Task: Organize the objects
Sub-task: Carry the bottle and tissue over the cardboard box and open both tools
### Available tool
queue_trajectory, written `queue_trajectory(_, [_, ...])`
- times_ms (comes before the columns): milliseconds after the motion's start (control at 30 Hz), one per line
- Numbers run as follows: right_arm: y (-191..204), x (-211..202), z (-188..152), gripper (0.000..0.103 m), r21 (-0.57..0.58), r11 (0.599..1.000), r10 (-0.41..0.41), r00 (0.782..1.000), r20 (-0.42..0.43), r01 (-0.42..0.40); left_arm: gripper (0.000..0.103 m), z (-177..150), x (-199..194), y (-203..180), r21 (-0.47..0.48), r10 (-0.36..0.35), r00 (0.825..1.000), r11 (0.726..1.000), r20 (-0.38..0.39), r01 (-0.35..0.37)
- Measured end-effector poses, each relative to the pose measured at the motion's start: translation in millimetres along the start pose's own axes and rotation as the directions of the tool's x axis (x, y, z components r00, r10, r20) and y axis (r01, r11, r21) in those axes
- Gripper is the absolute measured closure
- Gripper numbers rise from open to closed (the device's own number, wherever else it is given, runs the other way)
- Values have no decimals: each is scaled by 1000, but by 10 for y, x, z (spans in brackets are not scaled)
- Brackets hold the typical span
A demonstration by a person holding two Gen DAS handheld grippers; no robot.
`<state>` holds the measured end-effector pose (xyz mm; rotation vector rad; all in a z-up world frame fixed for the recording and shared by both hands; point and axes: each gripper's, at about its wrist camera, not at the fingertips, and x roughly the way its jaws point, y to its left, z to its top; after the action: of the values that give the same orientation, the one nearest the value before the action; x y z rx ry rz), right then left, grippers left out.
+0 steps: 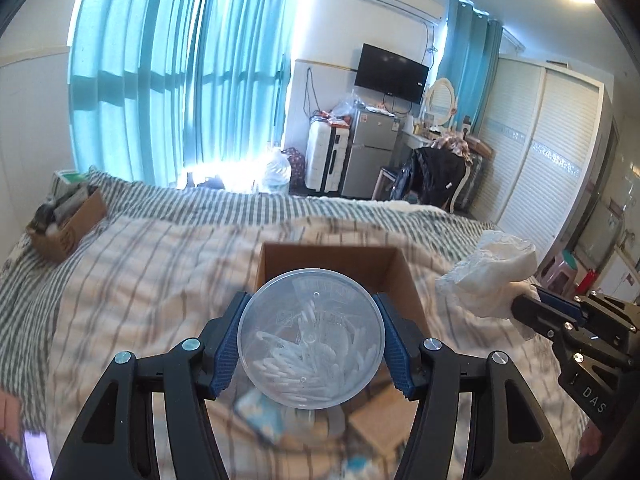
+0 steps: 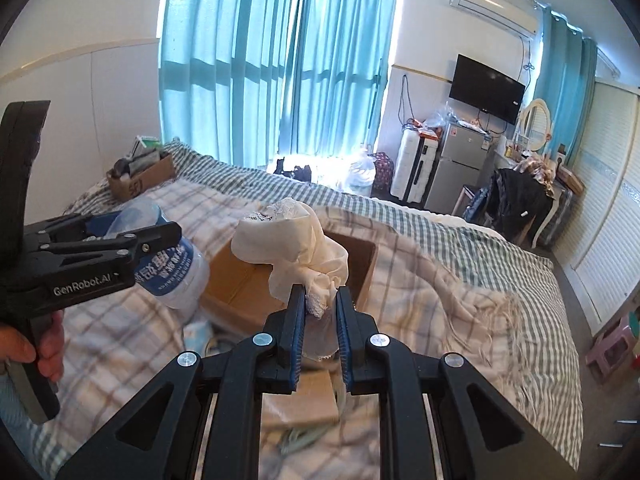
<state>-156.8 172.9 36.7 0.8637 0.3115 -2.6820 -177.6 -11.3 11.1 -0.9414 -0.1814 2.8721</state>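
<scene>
While raised over the open cardboard box (image 2: 256, 280): left gripper (image 1: 311, 344) clamped around clear jar (image 1: 311, 336); right gripper (image 2: 320, 320) pinching white cloth (image 2: 296, 236).

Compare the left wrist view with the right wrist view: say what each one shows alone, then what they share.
Only the left wrist view looks through the clear container's round lid to the white sticks inside.

Only the right wrist view shows that container's blue label and the person's hand.

Both show the left gripper shut on the container, the right gripper shut on the white lace cloth, and the open cardboard box on the striped bed.
</scene>
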Motion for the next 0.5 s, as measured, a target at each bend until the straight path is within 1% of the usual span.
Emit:
queue_trajectory(100, [-111, 351, 237, 89, 12, 1000, -2, 1000, -12, 2, 40, 180, 344, 35, 15, 7, 1000, 1000, -8, -6])
queue_trajectory(233, [-216, 851, 396, 89, 18, 1000, 9, 999, -53, -8, 40, 249, 768, 75, 46, 25, 999, 999, -34, -24])
queue_trajectory(367, [-238, 1379, 388, 89, 2, 1000, 14, 994, -109, -14, 40, 205, 1176, 100, 64, 28, 997, 998, -67, -23])
queue_trajectory(500, [-272, 1769, 259, 90, 12, 999, 32, 988, -150, -31, 40, 71, 1492, 103, 92, 34, 995, 995, -94, -25])
